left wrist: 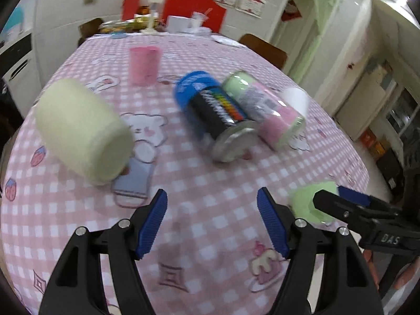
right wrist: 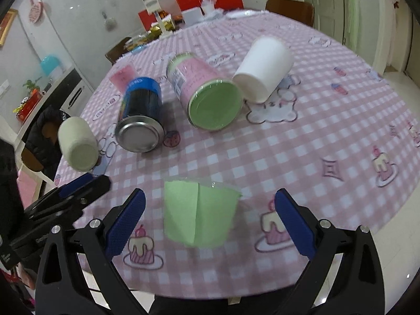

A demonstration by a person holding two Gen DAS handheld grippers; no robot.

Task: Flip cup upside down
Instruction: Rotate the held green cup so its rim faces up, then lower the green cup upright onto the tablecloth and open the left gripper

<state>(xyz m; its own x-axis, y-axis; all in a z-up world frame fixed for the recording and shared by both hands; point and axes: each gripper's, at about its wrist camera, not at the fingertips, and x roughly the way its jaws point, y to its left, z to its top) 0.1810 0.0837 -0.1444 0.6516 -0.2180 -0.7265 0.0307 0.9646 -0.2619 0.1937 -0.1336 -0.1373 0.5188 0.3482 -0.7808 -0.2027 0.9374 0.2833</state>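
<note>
A light green cup (right wrist: 200, 214) stands on the pink checked tablecloth (right wrist: 302, 141), wide clear rim up, between the fingers of my right gripper (right wrist: 210, 223), which is open and not touching it. In the left wrist view the green cup (left wrist: 309, 204) is at the right, partly hidden by the right gripper's fingers (left wrist: 349, 207). My left gripper (left wrist: 212, 223) is open and empty above bare cloth (left wrist: 210, 183).
Lying on their sides on the table are a pale yellow cup (left wrist: 84, 131), a blue-and-black can (left wrist: 215, 115), a pink-and-green can (right wrist: 207, 92) and a white cup (right wrist: 265, 71). A pink cup (left wrist: 145, 64) stands farther back. Chairs and clutter are at the far edge.
</note>
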